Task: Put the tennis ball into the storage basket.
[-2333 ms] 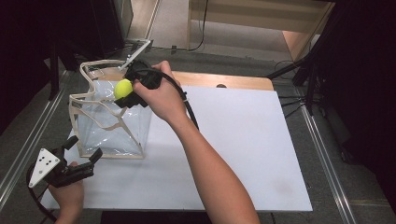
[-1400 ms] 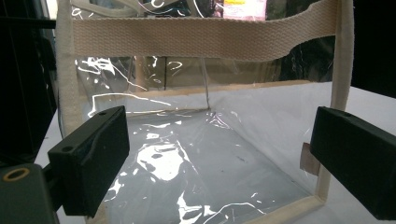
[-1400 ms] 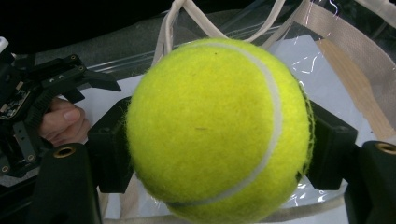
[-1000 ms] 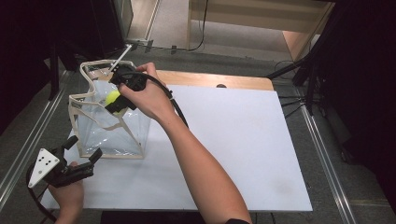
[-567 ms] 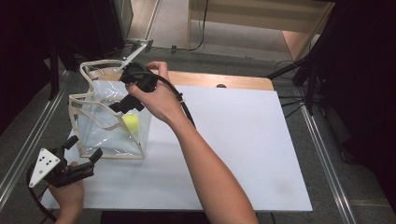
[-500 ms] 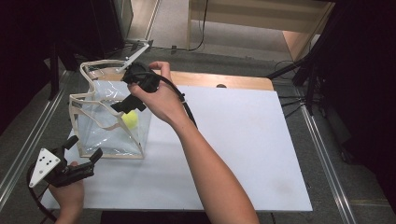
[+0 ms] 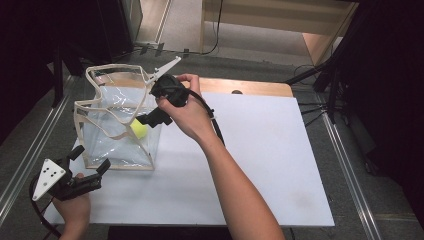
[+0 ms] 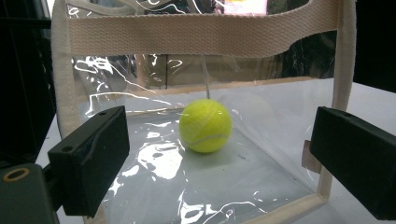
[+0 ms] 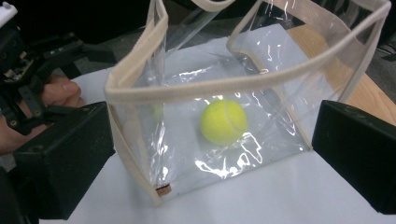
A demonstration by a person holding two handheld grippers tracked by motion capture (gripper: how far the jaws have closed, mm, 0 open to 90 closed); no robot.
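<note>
High view: nearest me, at the table's (image 7: 280, 165) front left corner, the left gripper (image 7: 87, 172) sat low in the person's hand, jaws spread and holding nothing, aimed at the bag (image 7: 117, 145). The left gripper view looked between those parted jaws at the bag's (image 8: 261, 182) clear wall, with the ball (image 8: 206, 125) resting on the bag floor inside. Farther in, the bag stood upright on the white board, webbing rim open at the top. Beyond it, the right gripper (image 7: 157, 115) hung over the bag's right edge, released and empty. In the right gripper view, its wide-set jaws framed the bag (image 9: 140, 154) and the ball (image 9: 223, 121) lying inside.
</note>
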